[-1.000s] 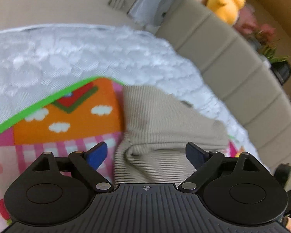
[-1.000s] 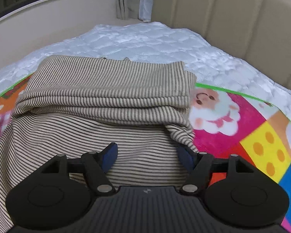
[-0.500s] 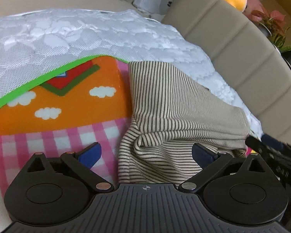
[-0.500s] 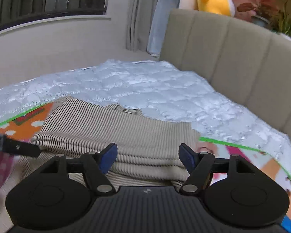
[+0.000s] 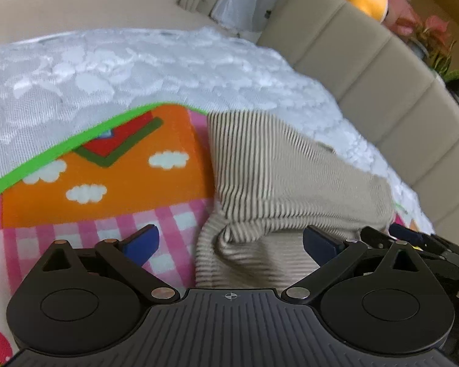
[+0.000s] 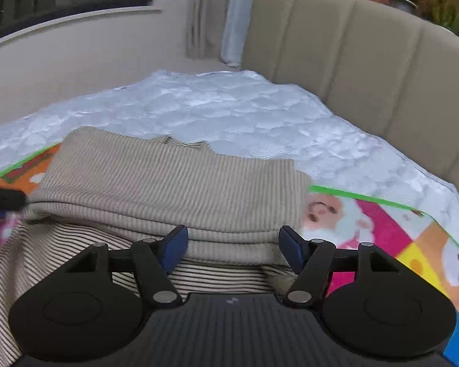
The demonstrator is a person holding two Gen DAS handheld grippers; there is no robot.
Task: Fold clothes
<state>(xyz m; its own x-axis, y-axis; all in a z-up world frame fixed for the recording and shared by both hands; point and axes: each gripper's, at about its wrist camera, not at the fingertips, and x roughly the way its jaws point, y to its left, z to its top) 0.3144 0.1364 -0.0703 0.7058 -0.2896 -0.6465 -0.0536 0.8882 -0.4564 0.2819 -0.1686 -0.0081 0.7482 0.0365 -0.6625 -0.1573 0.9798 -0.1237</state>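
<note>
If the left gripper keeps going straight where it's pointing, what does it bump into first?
Most likely the striped shirt. The left gripper points down at the shirt's folded edge, which lies between its wide-open blue fingers, on the colourful play mat. How near it is, the picture doesn't show.

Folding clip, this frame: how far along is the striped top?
Done: the striped top has its far part doubled over toward the near part, on the colourful play mat. In hand: nothing; the left gripper and right gripper are open, pads off the cloth. Left: the near striped layer still spreads out past the fold.
</note>
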